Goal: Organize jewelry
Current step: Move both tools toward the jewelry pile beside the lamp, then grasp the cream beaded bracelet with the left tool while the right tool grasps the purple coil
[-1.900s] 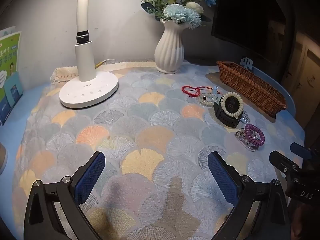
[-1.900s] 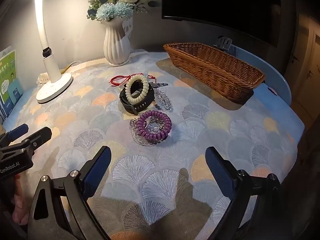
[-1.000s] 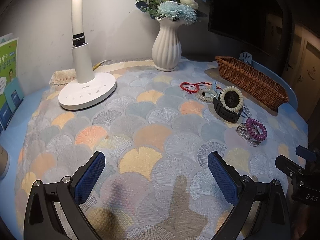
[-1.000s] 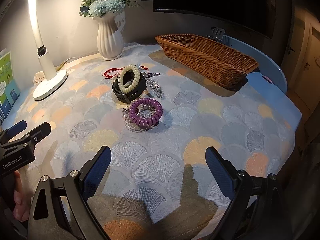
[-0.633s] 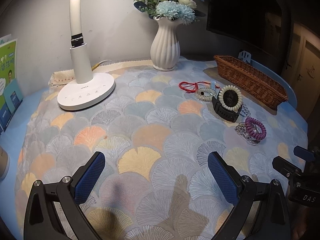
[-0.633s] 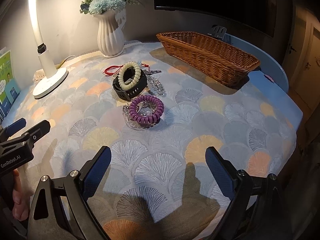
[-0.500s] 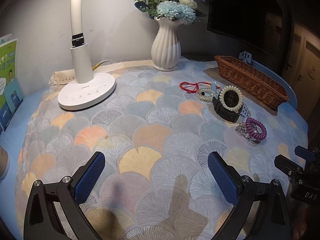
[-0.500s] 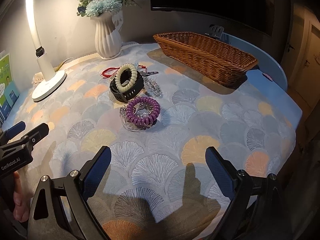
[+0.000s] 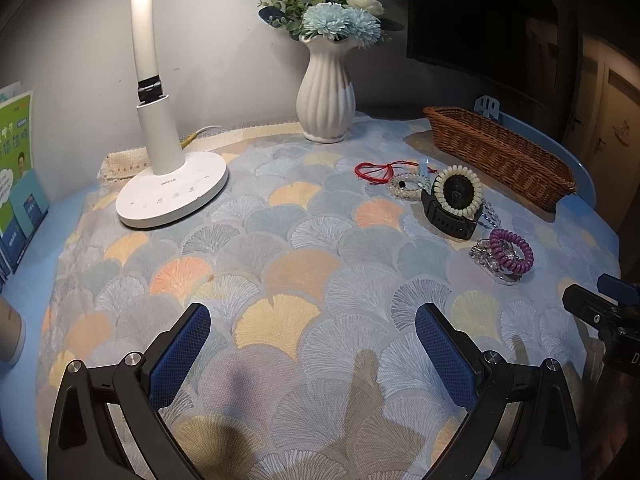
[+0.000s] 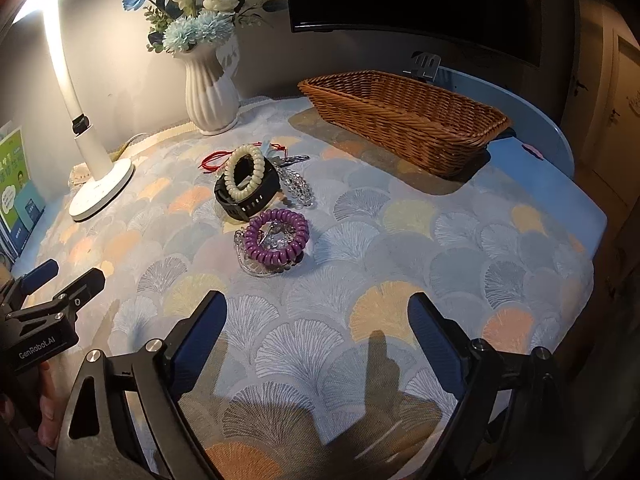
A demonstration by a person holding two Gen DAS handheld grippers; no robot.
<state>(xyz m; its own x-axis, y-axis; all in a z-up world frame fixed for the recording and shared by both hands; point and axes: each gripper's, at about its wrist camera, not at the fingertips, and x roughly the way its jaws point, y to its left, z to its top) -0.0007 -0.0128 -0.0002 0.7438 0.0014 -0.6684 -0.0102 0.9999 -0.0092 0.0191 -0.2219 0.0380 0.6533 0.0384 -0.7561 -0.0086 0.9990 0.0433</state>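
Purple coil bracelet [image 10: 277, 241] sits tangled over clear beads [image 10: 256, 266]; right gripper [image 10: 318, 330] and left gripper [image 9: 312, 340] both spread, empty — a careless pinch could drag both.

Woven wicker basket [image 10: 404, 116], glossy ribbed ceramic vase [image 10: 211, 88], matt embroidered cloth [image 10: 360, 264], smooth plastic lamp base [image 9: 172, 192]

White lamp [image 9: 172, 184] far left on table [image 10: 532, 184], curved neck lit at top. White ribbed vase [image 9: 326, 100] far centre, just right of lamp, upright, holding blue and white flowers [image 9: 336, 16]. Fan-pattern cloth [image 9: 280, 272] covers most of table; blue edge bare at right. Dark screen [image 10: 416, 0] on far wall, right. Green-blue booklets [image 9: 16, 168] upright at far left edge. Door [image 10: 624, 92] far right, dim.
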